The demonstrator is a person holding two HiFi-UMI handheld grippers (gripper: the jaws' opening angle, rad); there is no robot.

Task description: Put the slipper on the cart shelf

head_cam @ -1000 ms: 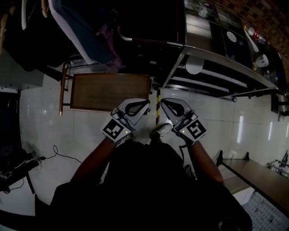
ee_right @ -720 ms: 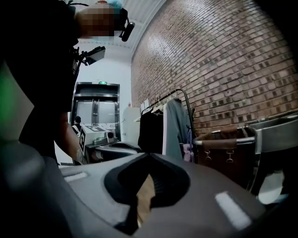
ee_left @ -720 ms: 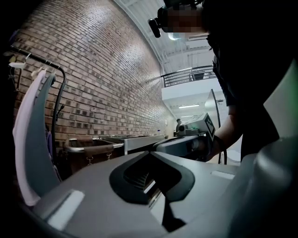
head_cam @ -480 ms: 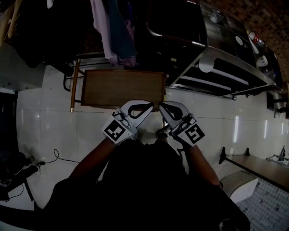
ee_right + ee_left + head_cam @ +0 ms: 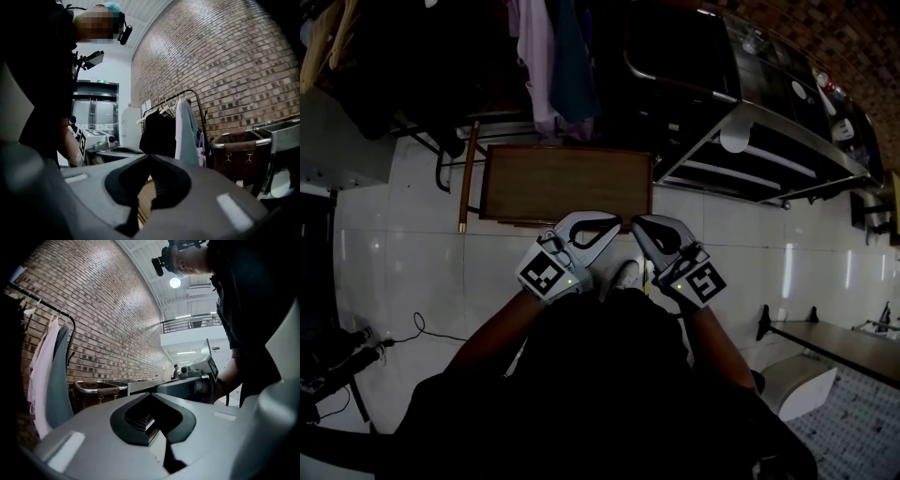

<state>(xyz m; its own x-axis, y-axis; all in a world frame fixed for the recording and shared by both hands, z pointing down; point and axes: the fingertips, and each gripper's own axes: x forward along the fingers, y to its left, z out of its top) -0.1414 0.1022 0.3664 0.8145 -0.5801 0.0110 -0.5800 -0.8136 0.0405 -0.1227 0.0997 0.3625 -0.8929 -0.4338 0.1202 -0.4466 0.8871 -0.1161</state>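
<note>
Nearer the cart (image 5: 567, 183), left gripper (image 5: 615, 222) and right gripper (image 5: 637, 224) have been brought. Both are pressed together, empty, likely for travel.

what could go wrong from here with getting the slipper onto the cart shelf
The left tongs and right tongs are both shut and empty. The only candidate is a pale shoe just below them, too dim to tell if it is the slipper, so a wrong pick is possible.
The wooden table sits just ahead; stepping forward could bump it.
Hanging clothes beyond it might snag the tongs.
</note>
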